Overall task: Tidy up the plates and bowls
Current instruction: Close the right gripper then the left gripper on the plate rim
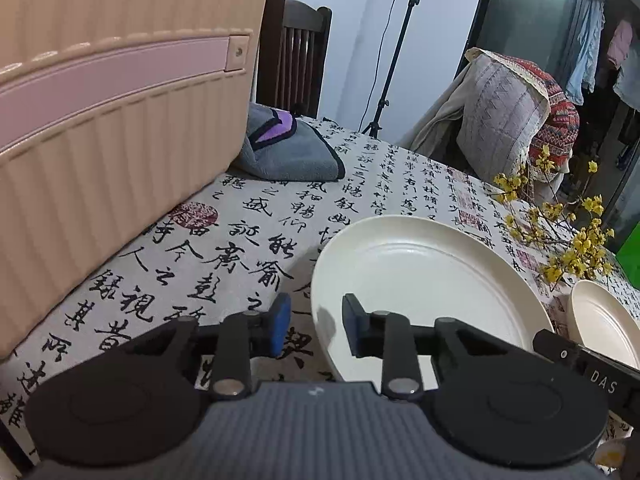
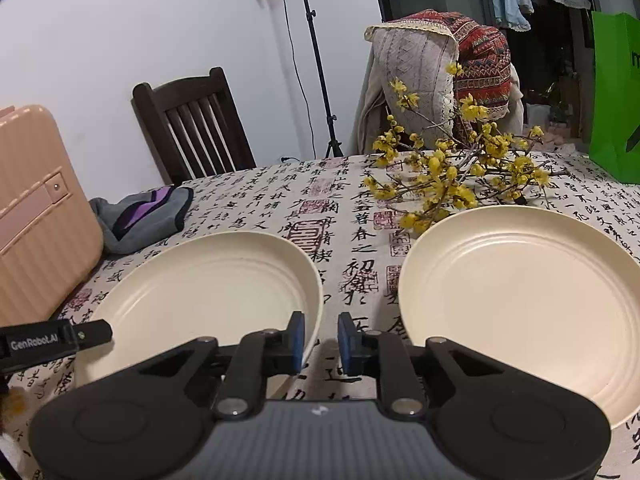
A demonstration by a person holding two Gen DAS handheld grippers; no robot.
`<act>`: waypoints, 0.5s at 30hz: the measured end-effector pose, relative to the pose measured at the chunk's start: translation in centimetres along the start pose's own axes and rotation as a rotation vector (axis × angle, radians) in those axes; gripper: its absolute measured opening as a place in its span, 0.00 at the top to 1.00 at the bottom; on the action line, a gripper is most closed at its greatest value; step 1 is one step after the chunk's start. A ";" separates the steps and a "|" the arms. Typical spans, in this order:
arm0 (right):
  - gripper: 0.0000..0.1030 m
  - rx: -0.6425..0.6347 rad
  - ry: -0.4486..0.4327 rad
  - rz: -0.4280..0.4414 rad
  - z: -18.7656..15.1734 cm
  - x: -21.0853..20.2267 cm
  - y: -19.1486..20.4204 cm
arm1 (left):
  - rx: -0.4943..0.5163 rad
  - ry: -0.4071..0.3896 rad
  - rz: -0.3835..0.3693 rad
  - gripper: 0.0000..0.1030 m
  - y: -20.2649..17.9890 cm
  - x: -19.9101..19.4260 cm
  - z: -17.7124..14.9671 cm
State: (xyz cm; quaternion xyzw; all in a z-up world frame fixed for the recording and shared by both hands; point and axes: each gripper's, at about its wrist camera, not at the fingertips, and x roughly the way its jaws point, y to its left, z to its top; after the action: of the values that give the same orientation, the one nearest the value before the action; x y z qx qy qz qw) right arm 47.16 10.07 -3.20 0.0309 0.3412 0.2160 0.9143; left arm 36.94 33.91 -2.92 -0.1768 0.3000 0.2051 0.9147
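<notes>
Bare tablecloth (image 2: pixel 352 240) between two plates (image 2: pixel 208 280); flower sprigs (image 2: pixel 448 172) crowd behind.

A pink ribbed suitcase (image 1: pixel 100 120) is standing on the calligraphy-print tablecloth (image 1: pixel 248 240), touching a folded grey and purple cloth (image 1: pixel 288 152). Yellow blossom branches (image 2: pixel 452 172) are lying near a green bag (image 2: pixel 616 96). A dark wooden chair (image 2: pixel 192 124) is standing behind.

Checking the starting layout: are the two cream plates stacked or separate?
Separate. In the right wrist view the left plate and right plate lie side by side, bare tablecloth between them.
</notes>
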 end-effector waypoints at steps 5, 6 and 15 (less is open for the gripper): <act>0.92 -0.010 -0.005 0.003 0.0 0.0 0.2 | 0.008 -0.001 -0.002 0.74 -0.1 0.0 -0.1; 0.92 -0.010 -0.005 0.003 -0.1 0.0 0.2 | 0.009 -0.001 -0.003 0.74 -0.2 0.0 -0.1; 0.92 -0.013 -0.008 0.002 0.0 -0.1 0.2 | 0.015 -0.003 -0.004 0.75 -0.3 0.0 -0.1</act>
State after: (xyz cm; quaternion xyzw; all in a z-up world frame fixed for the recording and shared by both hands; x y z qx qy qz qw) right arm 47.01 10.25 -3.14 0.0262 0.3363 0.2192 0.9155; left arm 37.01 33.61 -2.96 -0.1703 0.2997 0.2011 0.9169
